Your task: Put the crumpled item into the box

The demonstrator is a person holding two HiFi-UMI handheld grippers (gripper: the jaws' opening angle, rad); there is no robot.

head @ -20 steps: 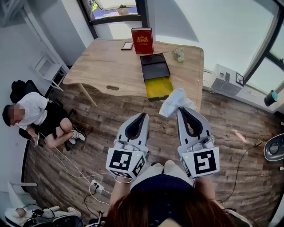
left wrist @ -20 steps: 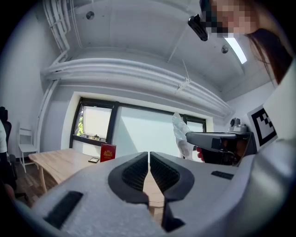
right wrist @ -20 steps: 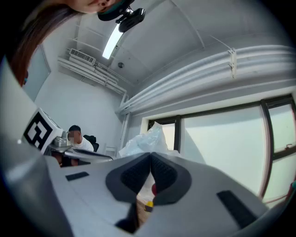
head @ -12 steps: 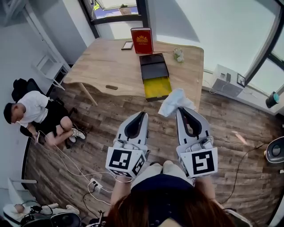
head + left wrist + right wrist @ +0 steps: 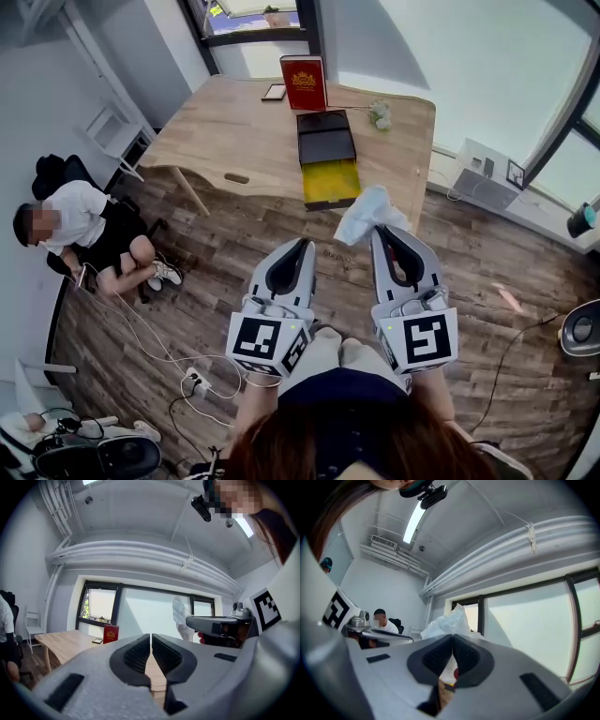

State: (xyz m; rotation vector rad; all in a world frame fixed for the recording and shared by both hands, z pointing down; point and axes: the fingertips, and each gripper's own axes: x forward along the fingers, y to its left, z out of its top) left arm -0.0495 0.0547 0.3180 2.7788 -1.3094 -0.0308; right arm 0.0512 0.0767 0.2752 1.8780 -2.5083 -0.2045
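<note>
A crumpled pale-blue plastic item [image 5: 370, 212] sticks out of the tip of my right gripper [image 5: 383, 232], whose jaws are shut on it; in the right gripper view the crumpled item [image 5: 445, 623] bulges above the closed jaws. My left gripper [image 5: 304, 244] is held beside it, shut and empty, and its own view shows the jaws pressed together [image 5: 150, 639]. The box [image 5: 329, 158], black with a yellow inside and its lid laid open, sits on the wooden table [image 5: 225, 131] ahead of both grippers.
A red book [image 5: 304, 83] stands at the table's far edge, with a small dark card [image 5: 275, 92] and a small white bundle [image 5: 380, 114] near it. A person [image 5: 84, 234] sits on the floor at the left with cables [image 5: 150, 347] trailing. A white unit [image 5: 483, 173] stands at the right wall.
Both grippers and the held crumpled item keep their pose. The table and box have shifted slightly in view as the head moved.
</note>
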